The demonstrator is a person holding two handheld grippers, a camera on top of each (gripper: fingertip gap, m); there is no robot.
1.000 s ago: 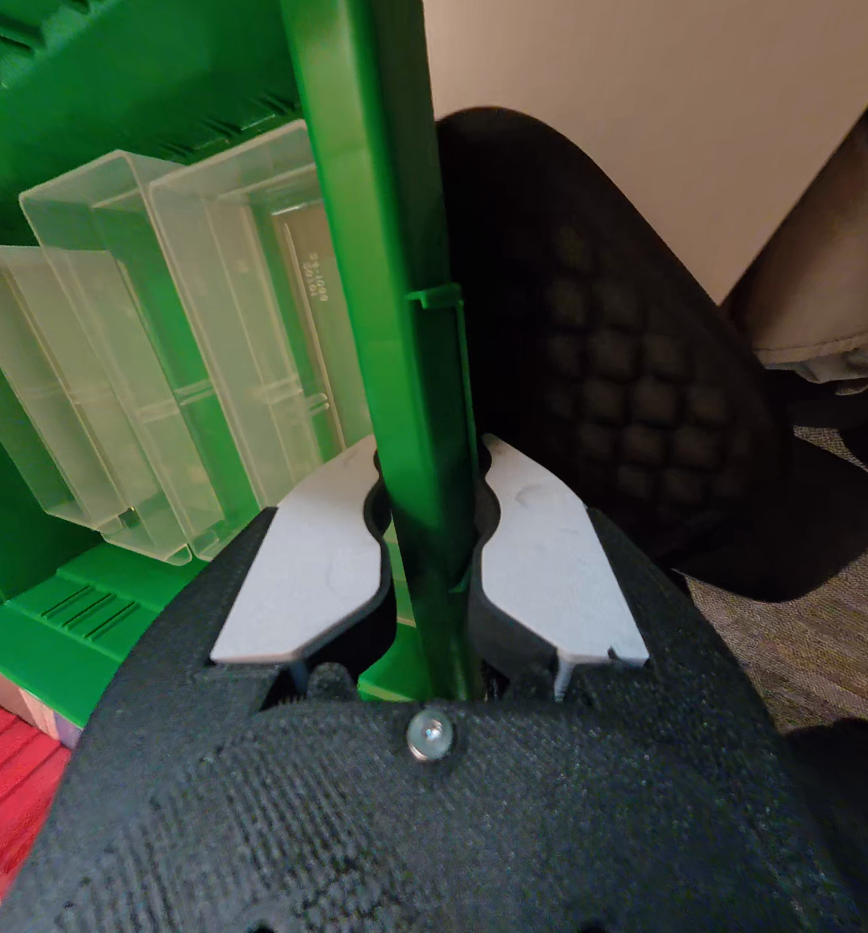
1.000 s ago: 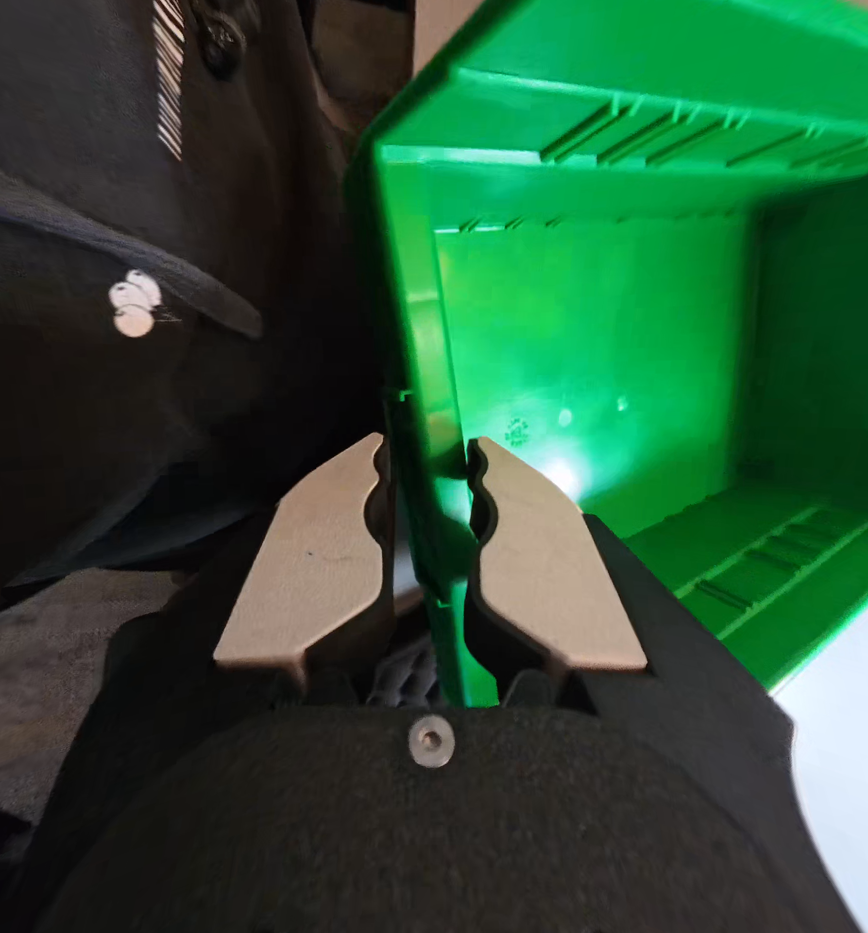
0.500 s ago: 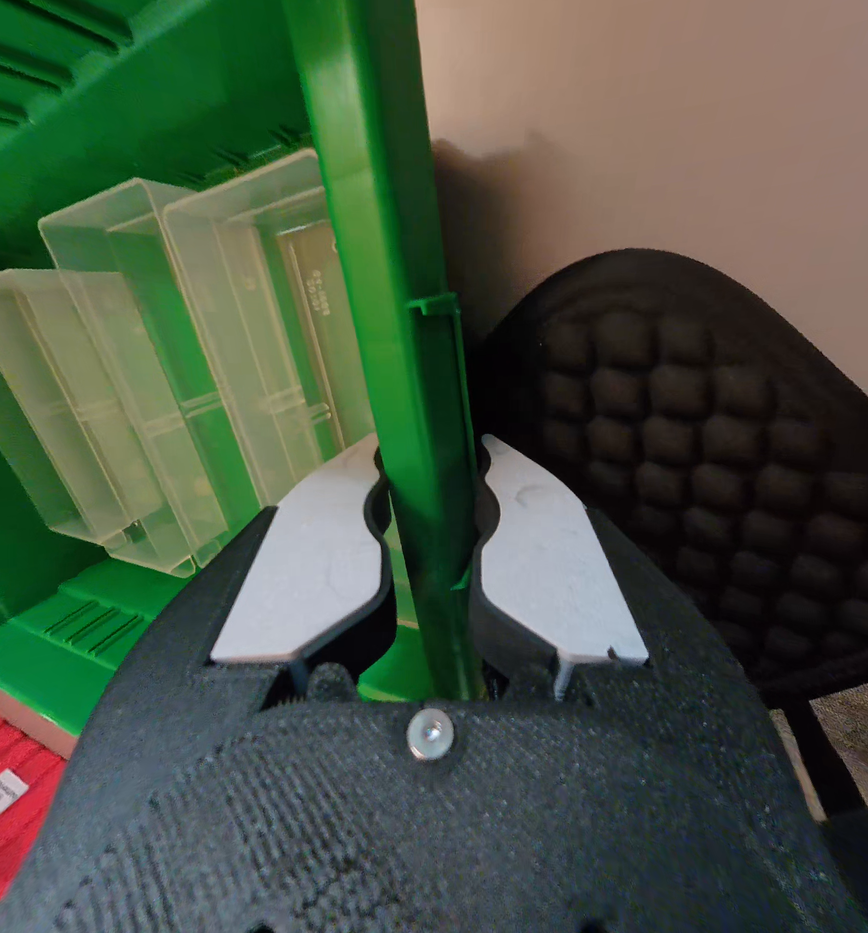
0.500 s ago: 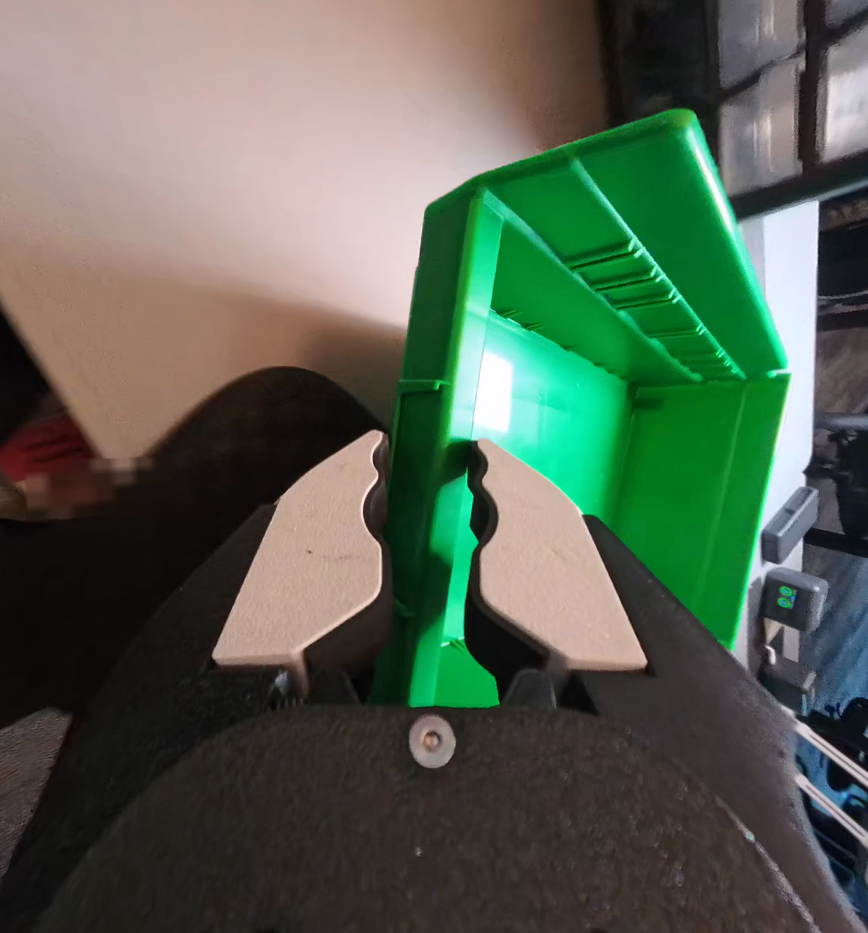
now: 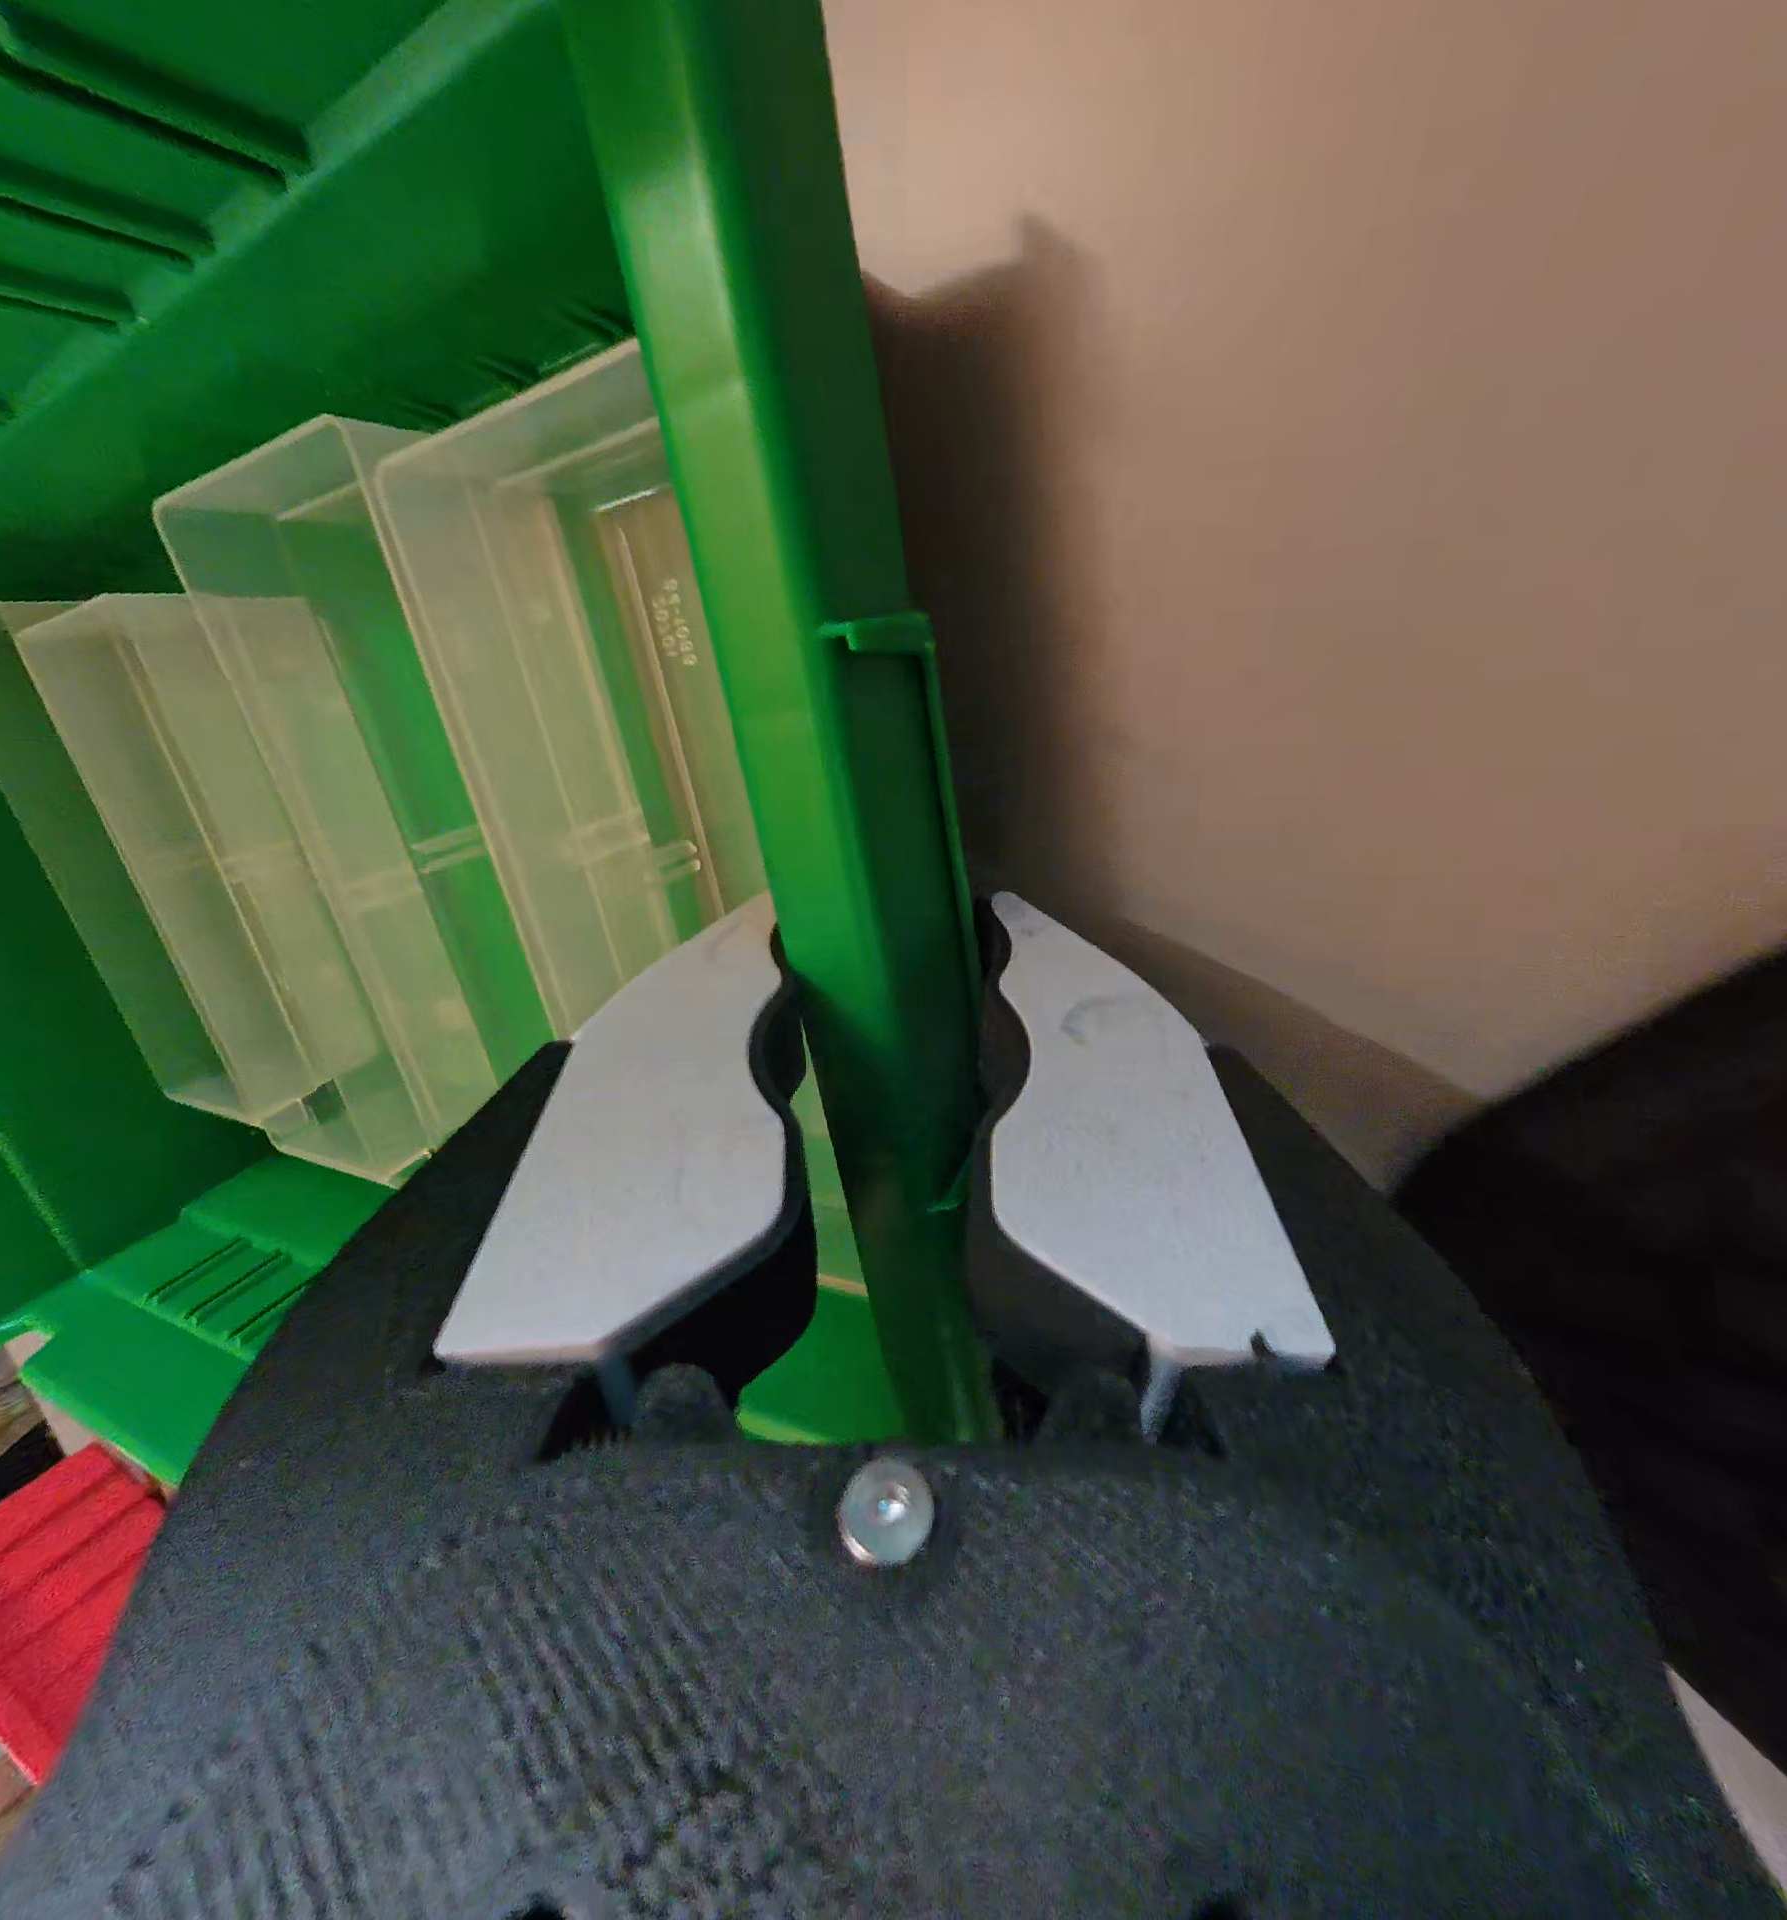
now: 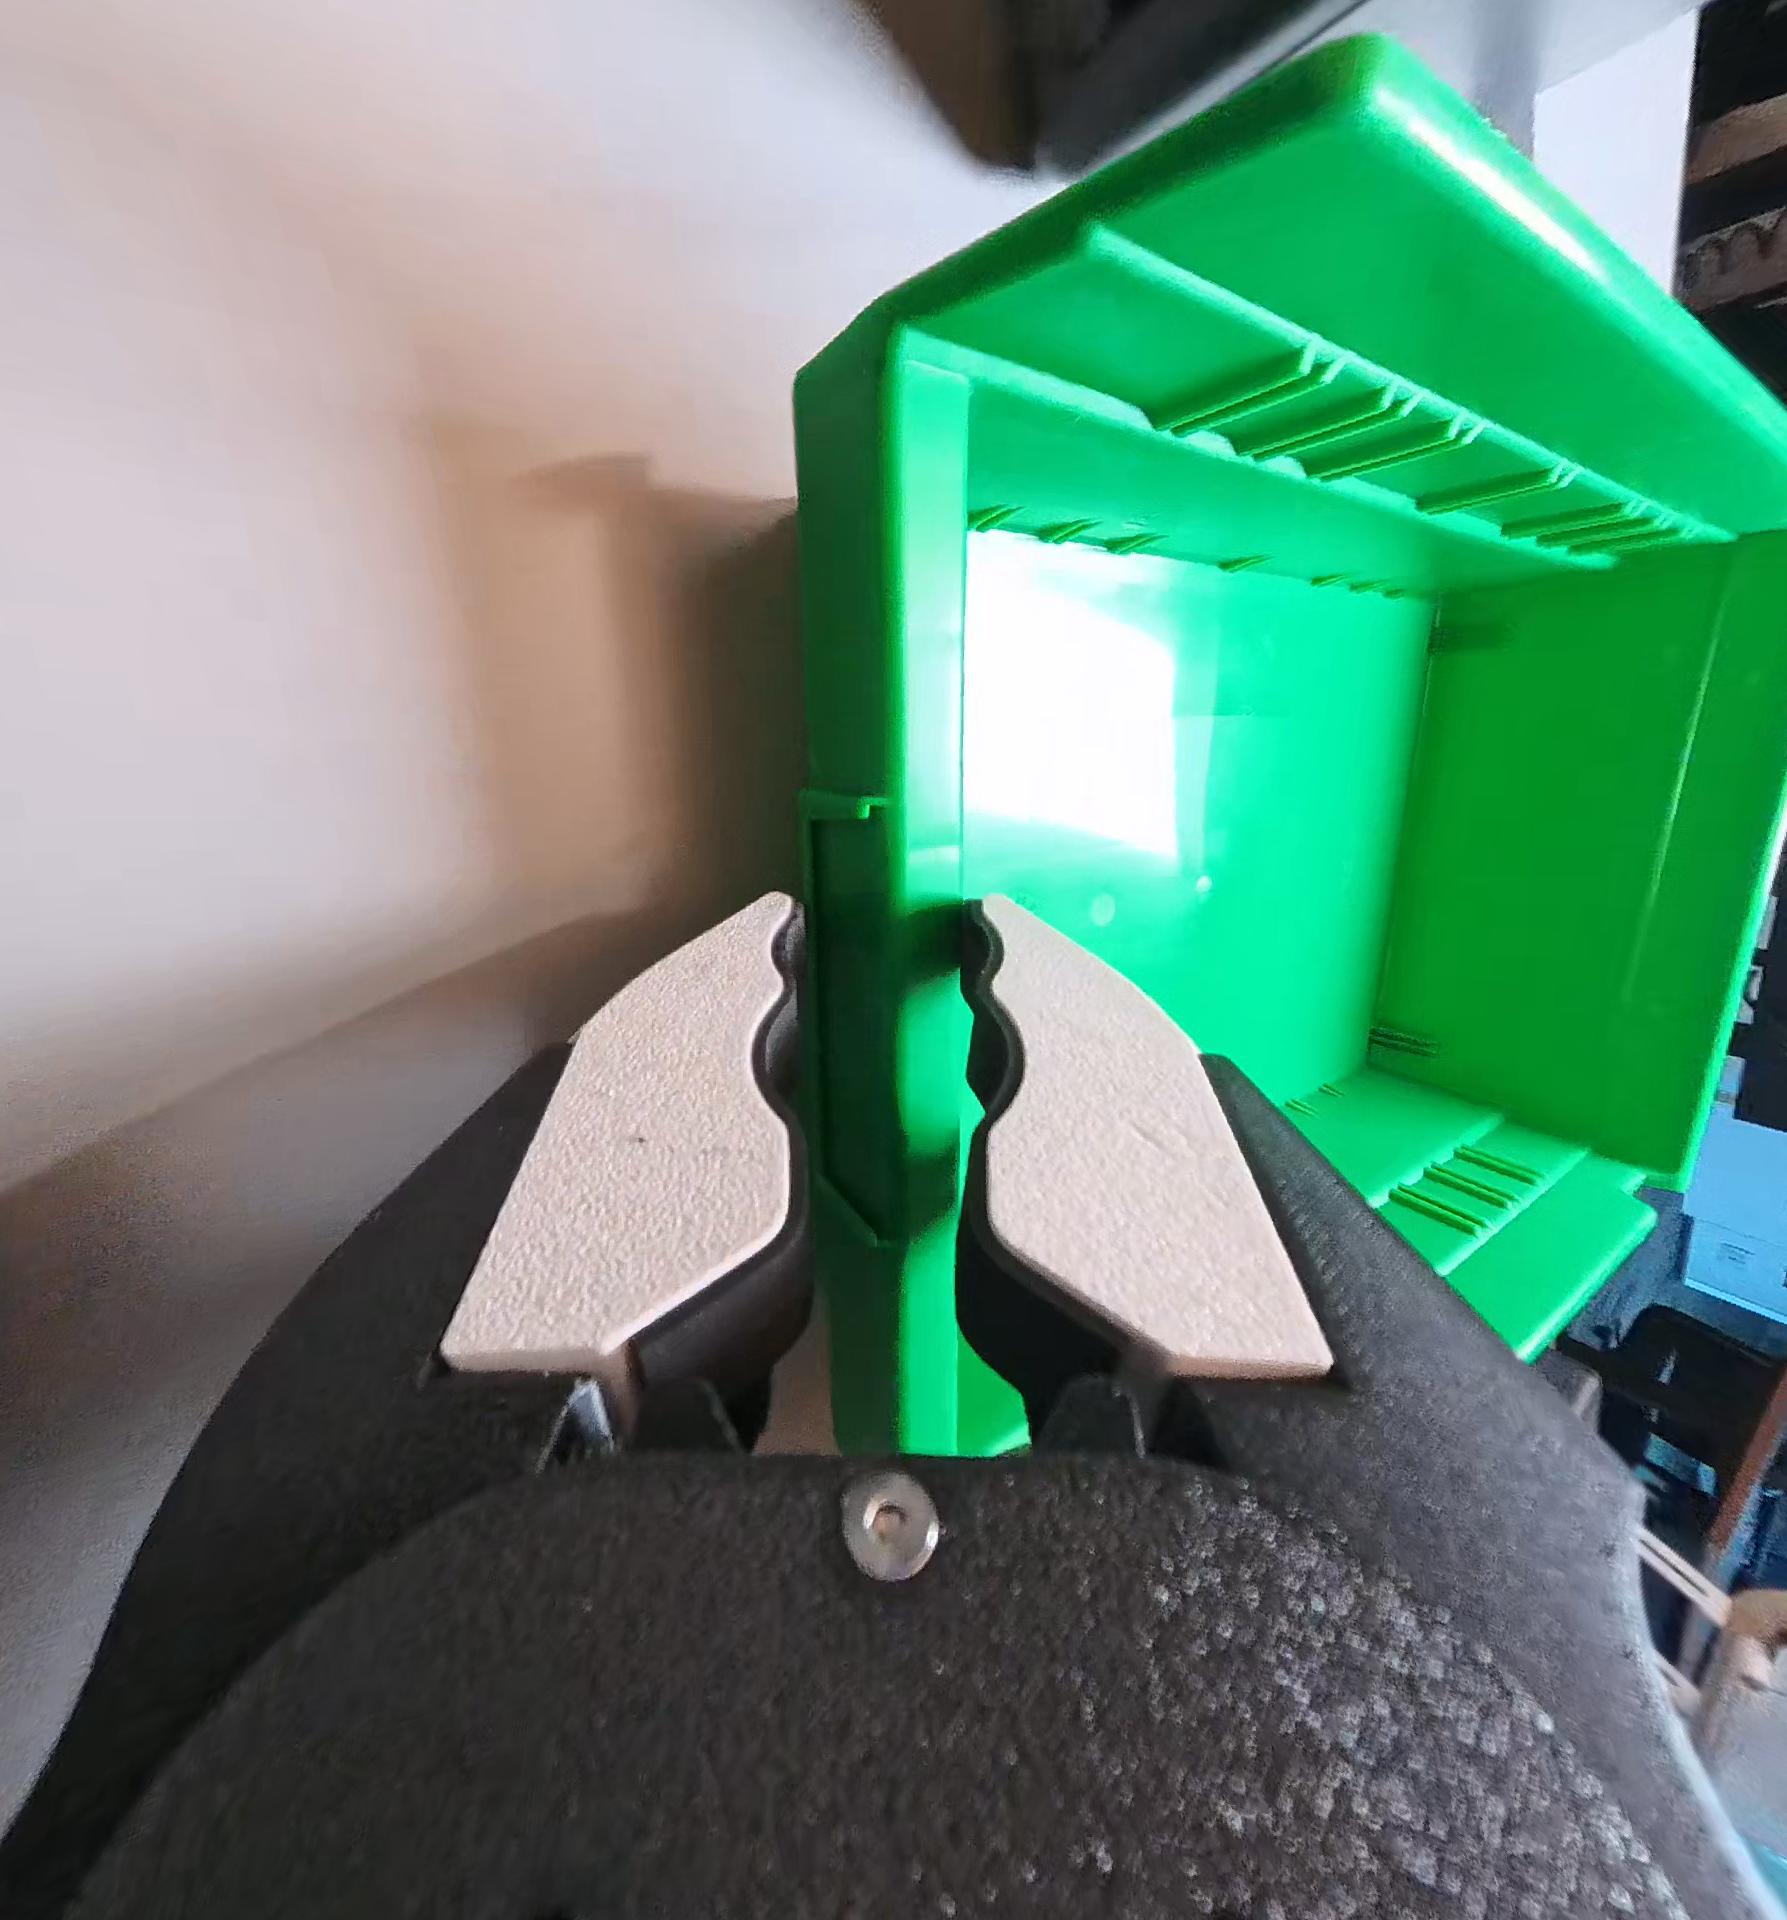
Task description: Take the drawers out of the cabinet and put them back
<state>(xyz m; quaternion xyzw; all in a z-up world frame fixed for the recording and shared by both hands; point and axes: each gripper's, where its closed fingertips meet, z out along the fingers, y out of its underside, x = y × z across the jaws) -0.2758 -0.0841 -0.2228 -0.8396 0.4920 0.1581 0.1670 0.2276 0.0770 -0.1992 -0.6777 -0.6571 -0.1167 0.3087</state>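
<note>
In the left wrist view my left gripper (image 5: pixel 884 935) is shut on the rim of a green plastic bin (image 5: pixel 754 436). Inside that bin lie several clear plastic drawers (image 5: pixel 401 790), side by side. In the right wrist view my right gripper (image 6: pixel 881 914) is shut on the rim of a second green bin (image 6: pixel 1554 831), which is empty and held up tilted. The cabinet is not in view.
A beige wall (image 5: pixel 1388 468) stands close behind both bins. A dark chair back (image 5: pixel 1647 1299) is at the right in the left wrist view. A red bin (image 5: pixel 27 1590) lies low at the left. Shelving and dark clutter (image 6: pixel 1782 1195) stand at the right in the right wrist view.
Both bins have been lifted and swung toward the wall. The dark chair has dropped low and to the right in the left view. The right view turned from a dark garment to the wall.
</note>
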